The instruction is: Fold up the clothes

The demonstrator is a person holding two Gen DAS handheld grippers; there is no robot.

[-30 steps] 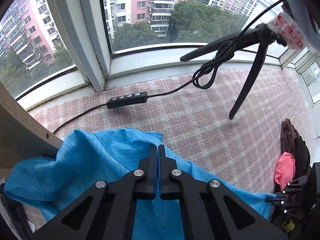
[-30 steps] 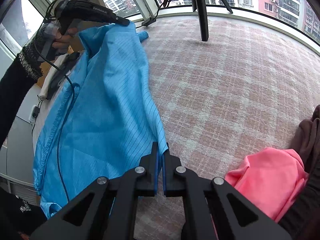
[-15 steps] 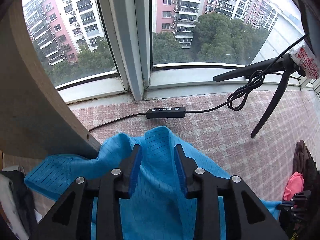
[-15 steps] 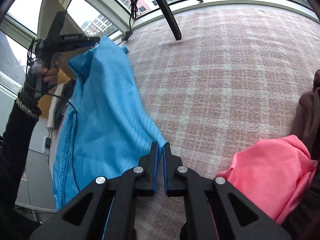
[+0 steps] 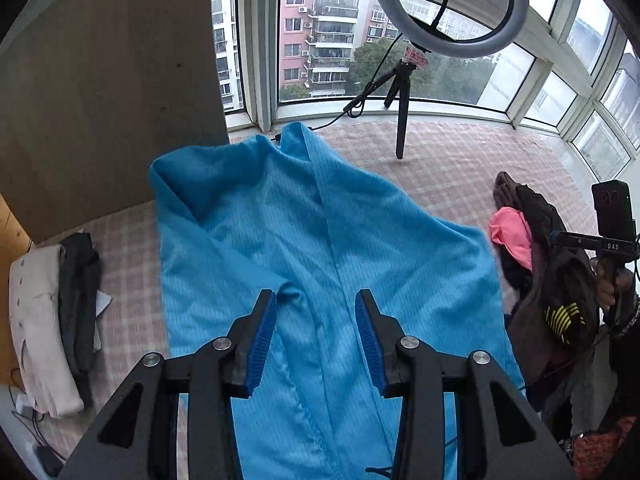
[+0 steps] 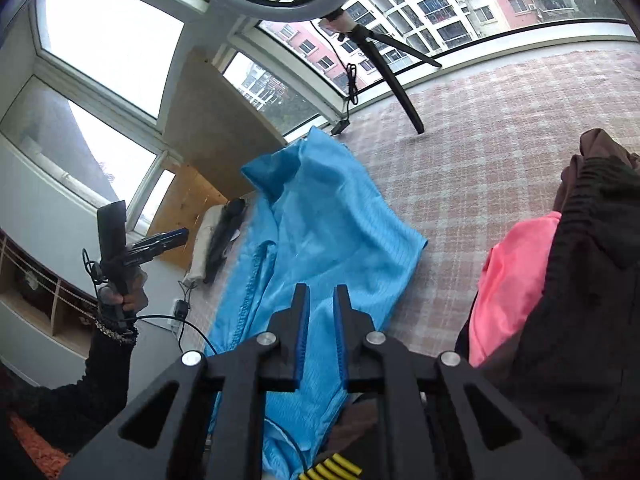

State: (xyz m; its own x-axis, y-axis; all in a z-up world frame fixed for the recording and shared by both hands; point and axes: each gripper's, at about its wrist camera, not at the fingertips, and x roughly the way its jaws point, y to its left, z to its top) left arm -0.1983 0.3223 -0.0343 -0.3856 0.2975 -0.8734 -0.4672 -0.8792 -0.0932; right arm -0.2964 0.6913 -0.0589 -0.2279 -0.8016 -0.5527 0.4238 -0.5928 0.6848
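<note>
A blue striped garment (image 5: 320,248) lies spread along the pink checked bed cover (image 5: 452,160), its collar end toward the window. My left gripper (image 5: 316,304) hovers above its middle with jaws opening and nothing between the blue pads. My right gripper (image 6: 321,298) hangs over the garment (image 6: 320,232) nearer its lower edge, jaws opening by a narrow gap, no cloth pinched. The left gripper (image 6: 176,236) shows in the right wrist view, held by a gloved hand off the bed's left side. The right gripper's handle (image 5: 612,236) appears at the right edge of the left wrist view.
A heap of dark brown and pink clothes (image 5: 520,232) sits right of the garment. Folded white and dark clothes (image 5: 52,308) lie at the left by a wooden panel (image 5: 108,80). A ring light on a tripod (image 5: 400,92) stands near the window, its cable trailing on the cover.
Both grippers let go of the blue garment and pulled back and up; it now lies flat on the cover. Both pairs of jaws went from shut to apart.
</note>
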